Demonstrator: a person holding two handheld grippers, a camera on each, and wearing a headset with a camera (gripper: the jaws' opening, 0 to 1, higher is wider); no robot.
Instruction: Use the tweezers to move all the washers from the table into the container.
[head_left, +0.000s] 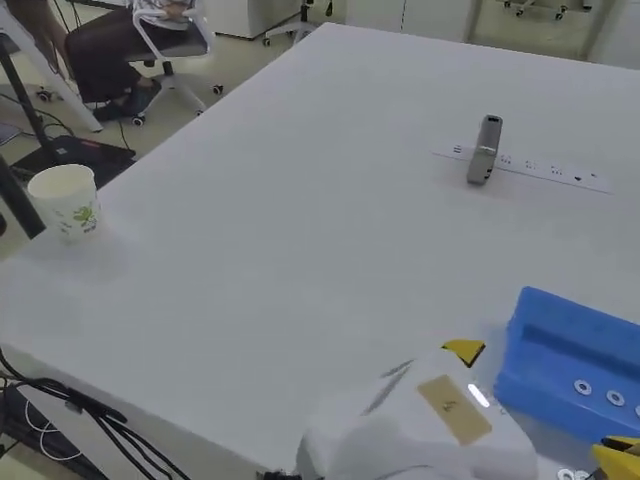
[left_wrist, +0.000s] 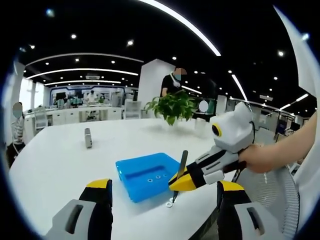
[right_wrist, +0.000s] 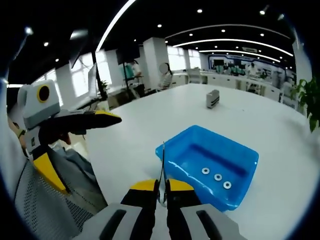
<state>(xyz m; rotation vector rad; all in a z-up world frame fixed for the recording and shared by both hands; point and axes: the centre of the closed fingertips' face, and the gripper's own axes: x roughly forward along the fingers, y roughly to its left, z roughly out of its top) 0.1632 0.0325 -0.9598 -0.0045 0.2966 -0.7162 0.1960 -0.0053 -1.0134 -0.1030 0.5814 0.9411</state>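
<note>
Container (head_left: 570, 350) sits on the bench (head_left: 300, 230) at the near right. Three washers (right_wrist: 217, 177) lie in a row inside it. One more washer (left_wrist: 169, 204) lies on the bench just outside the container's near wall, and the tweezers (left_wrist: 182, 162) stand just beside it. Well behind the container, a power strip (head_left: 530, 167) lies on the bench with a small device (head_left: 484, 150) on it near its left end. A paper cup (head_left: 66, 200) stands at the bench's left edge. A chair (head_left: 170, 45) sits on the floor beyond the far left side.
</note>
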